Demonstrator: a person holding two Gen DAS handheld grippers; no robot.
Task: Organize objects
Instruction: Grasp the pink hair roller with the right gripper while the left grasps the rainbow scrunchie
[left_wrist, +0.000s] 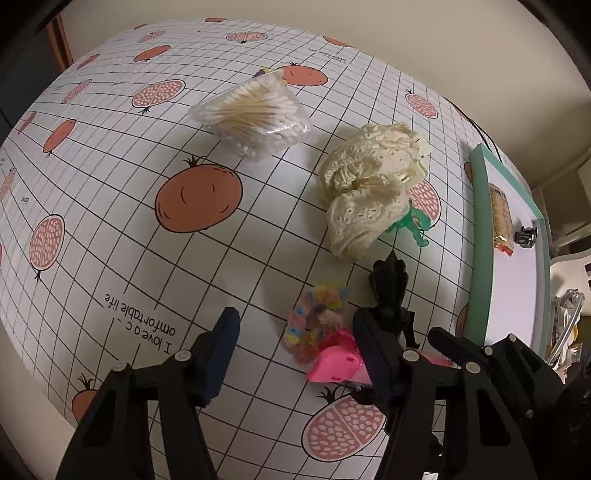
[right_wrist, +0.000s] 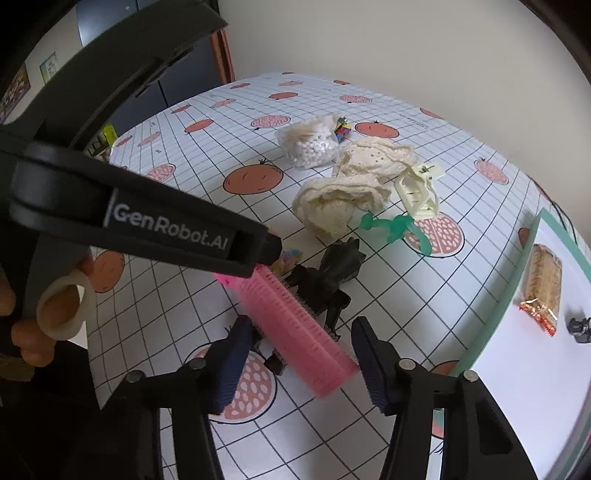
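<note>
Two grippers sit low over my table, which wears a glossy gridded tablecloth (left_wrist: 122, 236) printed with whole and halved pomegranates. My left gripper (left_wrist: 291, 354) has its jaws spread wide with nothing between the ribbed dark-blue pads; just ahead of it lies a fuzzy pastel scrunchie (left_wrist: 317, 317). My right gripper (right_wrist: 295, 354) also stands with its jaws apart, straddling the near end of a long pink hair roller (right_wrist: 295, 325), a ridged plastic cylinder lying slantwise on the cloth. I cannot tell whether either pad touches it. Touching the roller's far side is a black figurine (right_wrist: 328, 280), matte and spiky in outline. Beyond that, a translucent green plastic toy (right_wrist: 391, 225) lies beside a crumpled cream crochet piece (right_wrist: 343, 199) full of small eyelets. A pale yellow claw hair clip (right_wrist: 417, 192) rests against the lace. Further back is a clear bag of cotton swabs (left_wrist: 255, 114), wooden sticks with white tips. Off to the right is a white tray with a mint-green rim (right_wrist: 495, 325), holding a wrapped snack pack (right_wrist: 543, 284) and a small black object too blurred to name.
</note>
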